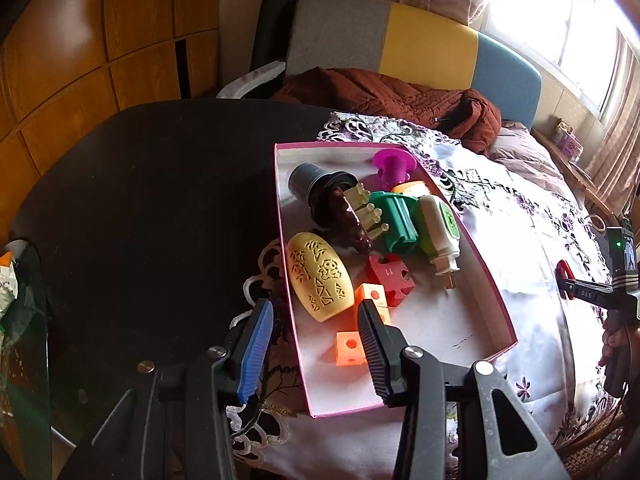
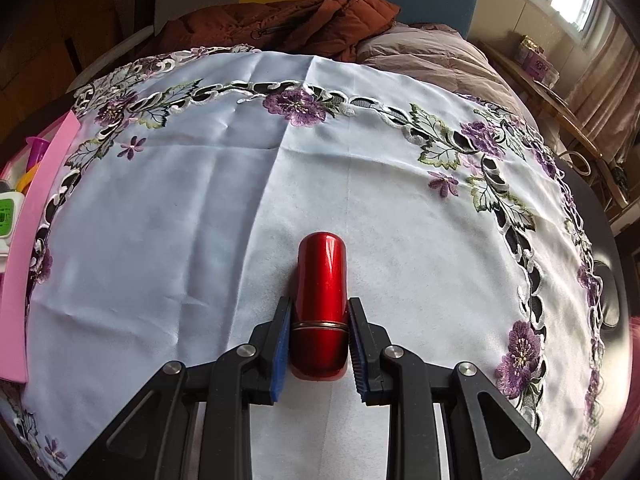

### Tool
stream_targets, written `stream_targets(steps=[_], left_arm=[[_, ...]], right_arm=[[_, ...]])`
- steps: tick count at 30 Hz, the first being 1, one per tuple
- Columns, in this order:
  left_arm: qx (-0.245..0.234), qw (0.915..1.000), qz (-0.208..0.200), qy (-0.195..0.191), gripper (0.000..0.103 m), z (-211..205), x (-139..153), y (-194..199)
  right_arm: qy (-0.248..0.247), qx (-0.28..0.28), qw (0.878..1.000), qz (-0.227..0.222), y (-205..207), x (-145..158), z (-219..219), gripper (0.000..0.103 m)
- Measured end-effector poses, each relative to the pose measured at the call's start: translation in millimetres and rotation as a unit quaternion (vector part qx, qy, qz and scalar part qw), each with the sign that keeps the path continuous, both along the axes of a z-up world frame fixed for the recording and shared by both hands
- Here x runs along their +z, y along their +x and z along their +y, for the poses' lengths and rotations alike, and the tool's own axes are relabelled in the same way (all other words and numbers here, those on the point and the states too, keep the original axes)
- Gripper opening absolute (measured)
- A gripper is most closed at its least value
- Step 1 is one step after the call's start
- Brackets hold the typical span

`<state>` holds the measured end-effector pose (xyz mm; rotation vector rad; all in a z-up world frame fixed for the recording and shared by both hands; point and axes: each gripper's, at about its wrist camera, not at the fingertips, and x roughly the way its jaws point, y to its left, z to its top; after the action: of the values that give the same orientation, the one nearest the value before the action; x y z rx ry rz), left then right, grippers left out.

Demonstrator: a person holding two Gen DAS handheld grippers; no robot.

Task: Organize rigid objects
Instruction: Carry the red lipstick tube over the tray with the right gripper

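My right gripper is shut on a glossy red capsule-shaped case that lies on the white embroidered cloth; both pads touch its sides. My left gripper is open and empty over the near left corner of a pink shallow box. The box holds a yellow carved oval, orange cubes, a red puzzle piece, a green toy, a green-and-white plug device, a dark cup and a purple piece. The right gripper shows at the left view's right edge.
The box's pink wall shows at the left of the right wrist view. A black tabletop lies left of the cloth. A brown jacket and a colour-block chair stand behind. A bag sits far left.
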<state>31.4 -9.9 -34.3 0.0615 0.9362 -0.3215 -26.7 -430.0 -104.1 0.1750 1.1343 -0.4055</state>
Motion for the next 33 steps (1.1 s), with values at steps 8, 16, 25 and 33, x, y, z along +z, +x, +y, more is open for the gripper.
stream_targets(steps=[8, 16, 25, 33], left_arm=[[0.023, 0.9997, 0.002, -0.009, 0.044, 12, -3, 4], [0.032, 0.9993, 0.009, -0.015, 0.044, 21, -7, 8], [0.040, 0.9989, 0.006, -0.022, 0.044, 31, -7, 7], [0.047, 0.9983, 0.019, -0.027, 0.044, 38, -17, 10]], right_arm=[[0.038, -0.007, 0.998, -0.040, -2, 15, 1, 0.026], [0.081, 0.076, 0.987, -0.120, 6, 70, 71, 0.026], [0.140, 0.222, 0.955, -0.138, 33, 85, 209, 0.027], [0.157, 0.217, 0.961, -0.071, 60, 39, 261, 0.028]])
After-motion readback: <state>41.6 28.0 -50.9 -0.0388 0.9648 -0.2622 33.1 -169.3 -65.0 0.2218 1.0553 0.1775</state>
